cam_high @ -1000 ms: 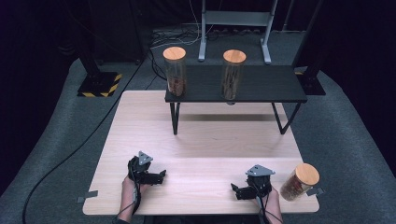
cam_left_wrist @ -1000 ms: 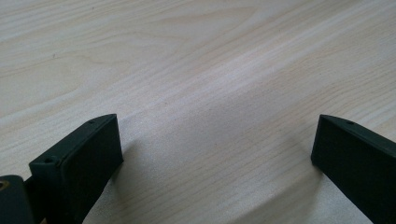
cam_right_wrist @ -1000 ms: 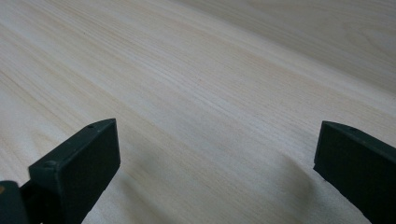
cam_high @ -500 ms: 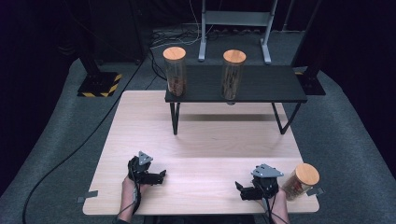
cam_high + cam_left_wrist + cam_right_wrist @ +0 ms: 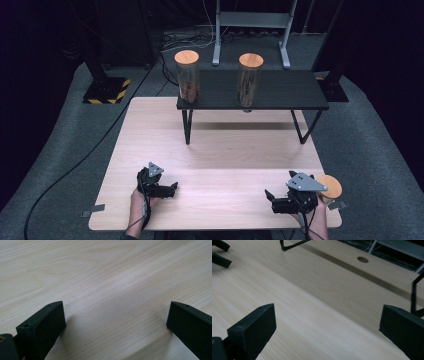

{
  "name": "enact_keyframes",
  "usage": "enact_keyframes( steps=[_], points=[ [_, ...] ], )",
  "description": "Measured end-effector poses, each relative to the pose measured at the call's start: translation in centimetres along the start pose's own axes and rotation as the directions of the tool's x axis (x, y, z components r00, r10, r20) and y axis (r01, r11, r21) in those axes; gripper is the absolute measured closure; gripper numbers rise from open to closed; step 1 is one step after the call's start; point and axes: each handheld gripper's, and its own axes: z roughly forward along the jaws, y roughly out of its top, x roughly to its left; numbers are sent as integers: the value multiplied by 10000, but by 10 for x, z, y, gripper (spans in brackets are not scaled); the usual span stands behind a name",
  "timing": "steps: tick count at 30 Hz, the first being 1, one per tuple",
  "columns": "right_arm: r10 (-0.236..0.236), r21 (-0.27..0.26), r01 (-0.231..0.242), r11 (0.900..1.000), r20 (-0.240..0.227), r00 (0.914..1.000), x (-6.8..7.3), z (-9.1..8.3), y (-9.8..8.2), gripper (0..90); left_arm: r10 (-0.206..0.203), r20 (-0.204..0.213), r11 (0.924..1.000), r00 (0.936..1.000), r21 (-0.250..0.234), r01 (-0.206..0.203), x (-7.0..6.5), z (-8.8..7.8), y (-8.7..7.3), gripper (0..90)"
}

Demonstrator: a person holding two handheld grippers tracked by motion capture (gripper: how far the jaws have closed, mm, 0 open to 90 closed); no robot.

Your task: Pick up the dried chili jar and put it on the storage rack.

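Right gripper (image 5: pixel 270 199) nearer its jar (image 5: pixel 329 187), both grippers wide open, empty.

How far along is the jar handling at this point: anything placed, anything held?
Done: two cork-lidded jars stand on the black shelf. In hand: nothing; the left gripper and right gripper are both open over bare table. Left: a third jar stands at the table's near right corner, just beside the right gripper, not yet grasped; it probably belongs on the shelf too.
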Motion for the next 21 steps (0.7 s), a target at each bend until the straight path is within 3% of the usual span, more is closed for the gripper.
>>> enact_keyframes(
  steps=[6,11,21],
  points=[
    [-175,-425,207,9989,740,9971,-14,-27,8,0,11,-2,10000,10000,-13,-11,0,0,0,12],
    [24,-646,67,9979,1411,9900,-29,-48,6,0,13,3,10000,10000,-9,-13,0,0,0,12],
    [697,-744,-523,9959,2548,9645,-57,-64,-22,0,13,2,10000,10000,-10,-13,0,0,0,12]
  ],
)
